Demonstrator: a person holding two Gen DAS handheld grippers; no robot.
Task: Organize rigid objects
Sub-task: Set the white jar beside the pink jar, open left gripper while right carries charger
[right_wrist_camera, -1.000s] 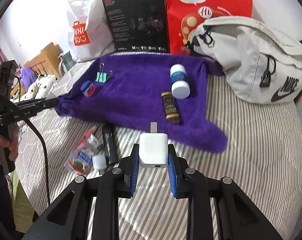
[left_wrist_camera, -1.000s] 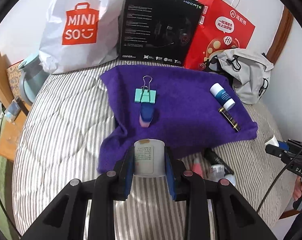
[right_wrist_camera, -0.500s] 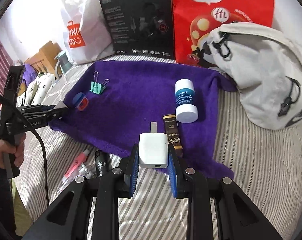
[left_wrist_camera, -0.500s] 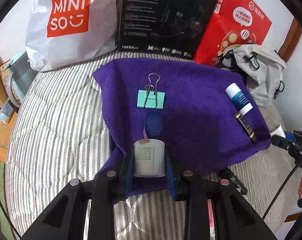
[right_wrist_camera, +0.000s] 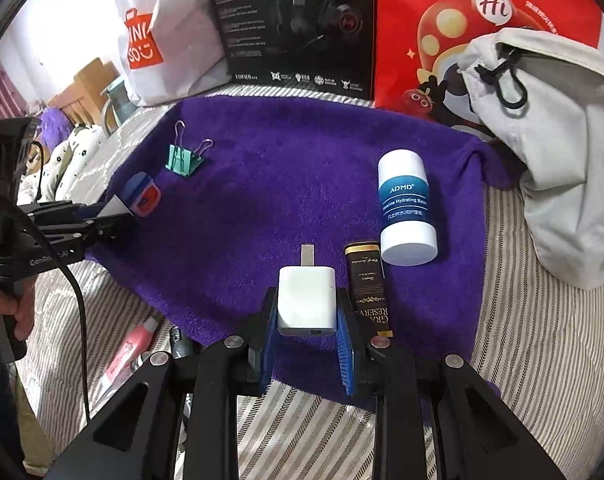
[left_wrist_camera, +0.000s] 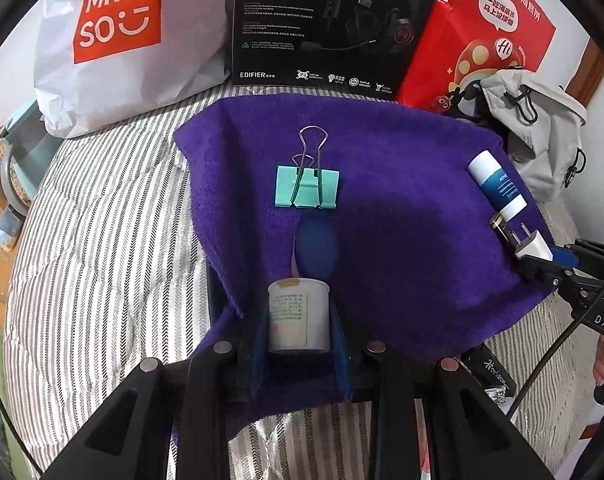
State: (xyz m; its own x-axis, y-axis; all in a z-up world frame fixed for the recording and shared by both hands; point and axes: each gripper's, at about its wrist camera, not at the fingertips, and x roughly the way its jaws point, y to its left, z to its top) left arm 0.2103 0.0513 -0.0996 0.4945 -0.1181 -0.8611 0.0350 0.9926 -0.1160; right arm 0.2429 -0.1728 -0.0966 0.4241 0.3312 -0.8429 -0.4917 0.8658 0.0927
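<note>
Currently, the left gripper has its jaws clenched on a small white bottle, held over the near edge of the purple towel that is spread on the striped bed. Just beyond the bottle lies a small blue jar, and beyond that a teal binder clip, both on the towel. The right gripper has its jaws clenched on a white charger, prongs pointing forward, held over the towel's near right part. Just beside the charger on its right lies a dark slim tube, and past that a blue-and-white stick lies on its side, also on the towel. Off the towel, on the bed near its front edge, a pink tube is partly visible. Behind the towel stand a white shopping bag, a black headset box and a red paper bag; a grey sling bag rests at the right.
</note>
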